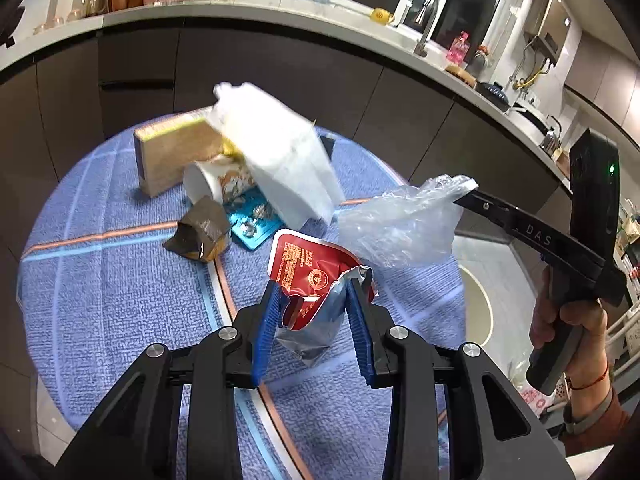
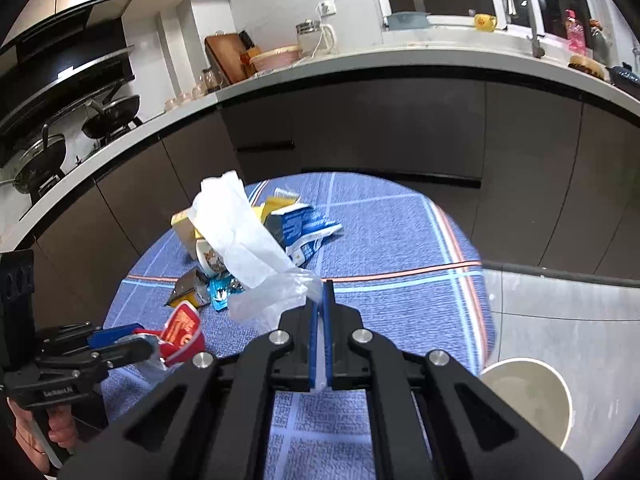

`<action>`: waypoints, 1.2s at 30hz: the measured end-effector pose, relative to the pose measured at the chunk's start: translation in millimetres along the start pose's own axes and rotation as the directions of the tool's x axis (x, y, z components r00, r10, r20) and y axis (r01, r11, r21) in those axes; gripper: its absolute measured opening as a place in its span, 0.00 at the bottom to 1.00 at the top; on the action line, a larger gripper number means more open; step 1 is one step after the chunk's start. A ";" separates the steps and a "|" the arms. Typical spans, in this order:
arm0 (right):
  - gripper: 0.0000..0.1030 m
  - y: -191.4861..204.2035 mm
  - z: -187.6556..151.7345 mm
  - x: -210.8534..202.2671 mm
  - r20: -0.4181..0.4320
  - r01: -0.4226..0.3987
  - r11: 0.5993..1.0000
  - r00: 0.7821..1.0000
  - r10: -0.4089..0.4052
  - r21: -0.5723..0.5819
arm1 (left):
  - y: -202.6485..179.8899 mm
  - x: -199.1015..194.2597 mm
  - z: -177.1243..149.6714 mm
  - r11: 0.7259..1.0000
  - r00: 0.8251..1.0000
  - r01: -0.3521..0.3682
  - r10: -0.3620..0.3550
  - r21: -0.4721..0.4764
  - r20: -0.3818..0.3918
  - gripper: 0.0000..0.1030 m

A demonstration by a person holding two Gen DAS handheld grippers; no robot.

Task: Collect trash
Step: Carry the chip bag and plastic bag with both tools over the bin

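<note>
In the left wrist view my left gripper (image 1: 314, 294) is shut on a red and silver foil pouch (image 1: 308, 268), its blue pads squeezing the crumpled open end just above the blue tablecloth (image 1: 100, 300). From the right wrist view the same left gripper (image 2: 146, 340) holds the pouch (image 2: 182, 330) at the lower left. My right gripper (image 2: 322, 290) is shut on a corner of a clear plastic bag (image 2: 272, 300). That bag (image 1: 400, 224) hangs from the right gripper (image 1: 474, 191) off the table's right side. A white bag (image 1: 280, 152) rises above the trash pile.
On the cloth lie a yellow-edged box (image 1: 176, 152), a printed paper cup (image 1: 212, 184), a brown wrapper (image 1: 200, 236), a blue blister pack (image 1: 252, 220) and a blue-white carton (image 2: 296, 224). A beige bin (image 2: 528, 400) stands on the floor at right. Dark cabinets and a counter curve behind.
</note>
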State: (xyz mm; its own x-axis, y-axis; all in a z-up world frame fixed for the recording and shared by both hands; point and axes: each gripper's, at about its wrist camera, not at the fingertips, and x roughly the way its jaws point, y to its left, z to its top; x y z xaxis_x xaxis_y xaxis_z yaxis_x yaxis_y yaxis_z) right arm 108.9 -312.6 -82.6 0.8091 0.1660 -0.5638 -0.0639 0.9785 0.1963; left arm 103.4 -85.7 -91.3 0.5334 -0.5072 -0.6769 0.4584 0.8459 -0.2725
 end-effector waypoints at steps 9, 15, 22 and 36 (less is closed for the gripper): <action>0.04 -28.4 0.1 -59.7 0.079 0.073 0.997 0.994 -0.075 0.036 | -45.7 -17.2 18.2 0.992 0.993 0.100 -0.104 0.075 0.050 0.31; 0.04 -54.6 -5.1 -93.2 0.112 0.140 0.988 0.983 -0.147 0.068 | -77.9 -14.1 29.5 0.980 0.985 0.153 -0.161 0.124 0.057 0.31; 0.04 -88.5 -18.8 -119.7 0.117 0.211 0.971 0.968 -0.224 0.116 | -115.6 3.8 35.7 0.960 0.974 0.218 -0.225 0.175 0.023 0.31; 0.04 -145.3 -61.7 -136.1 0.034 0.326 0.923 0.940 -0.340 0.203 | -182.6 61.7 40.9 0.908 0.941 0.340 -0.327 0.246 -0.090 0.31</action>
State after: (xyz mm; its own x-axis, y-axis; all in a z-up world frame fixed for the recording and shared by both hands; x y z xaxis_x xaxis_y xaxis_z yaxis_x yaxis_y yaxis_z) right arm -28.0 -469.8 -83.9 0.8022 -0.1806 -0.5690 0.3237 0.9325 0.1603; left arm 81.7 -278.2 -55.4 0.2875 -0.7390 -0.6093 0.7720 0.5553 -0.3093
